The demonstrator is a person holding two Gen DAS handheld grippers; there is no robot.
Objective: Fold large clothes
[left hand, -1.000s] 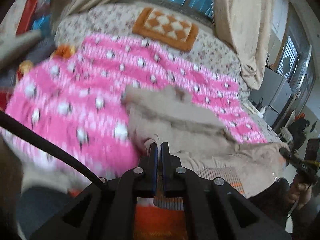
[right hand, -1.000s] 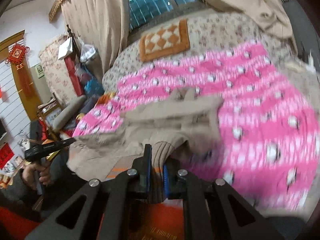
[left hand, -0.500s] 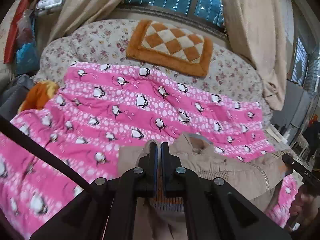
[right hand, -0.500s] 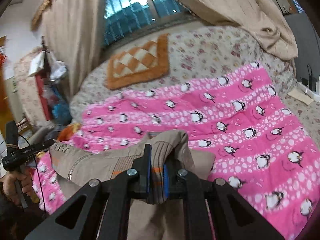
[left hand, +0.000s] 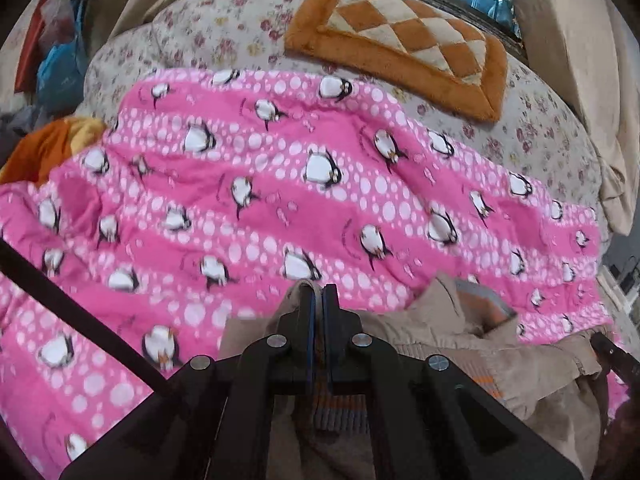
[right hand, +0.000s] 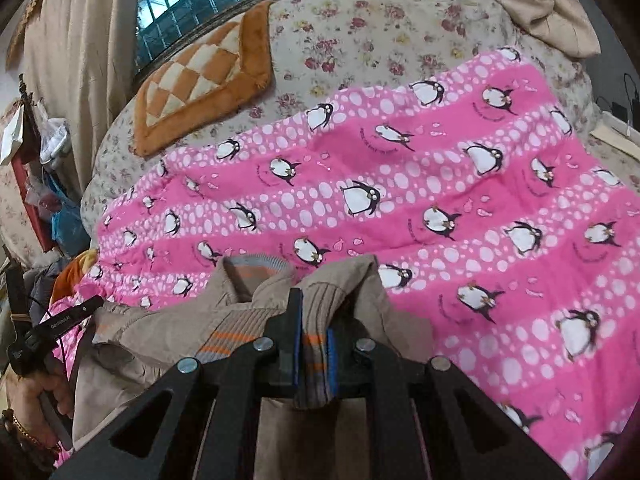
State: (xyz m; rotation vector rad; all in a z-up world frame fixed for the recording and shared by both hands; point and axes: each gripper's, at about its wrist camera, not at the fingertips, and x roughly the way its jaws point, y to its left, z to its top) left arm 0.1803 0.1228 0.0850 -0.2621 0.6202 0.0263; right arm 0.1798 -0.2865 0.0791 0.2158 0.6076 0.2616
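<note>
Left wrist: left gripper (left hand: 319, 294) clamped on beige ribbed-hem jacket (left hand: 460, 344), right gripper (right hand: 314, 316) likewise, garment hanging over pink penguin-print blanket (left hand: 280, 184); best keeping both 2 corners level, taut, lowering evenly.

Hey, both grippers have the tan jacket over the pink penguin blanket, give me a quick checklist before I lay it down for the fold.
1. Left gripper shut on the jacket: ok, tan cloth pinched between its fingers.
2. Right gripper shut on the ribbed hem: ok, a thick striped bunch is clamped.
3. Jacket stretched flat between the grippers: not ok, it sags and bunches, collar folded up.
4. Landing area on the pink blanket: ok, open but lightly rippled.
5. Sleeves laid out: cannot tell, hidden below both views.
6. Orange cushion away from the landing area: ok, it lies beyond the blanket.
</note>
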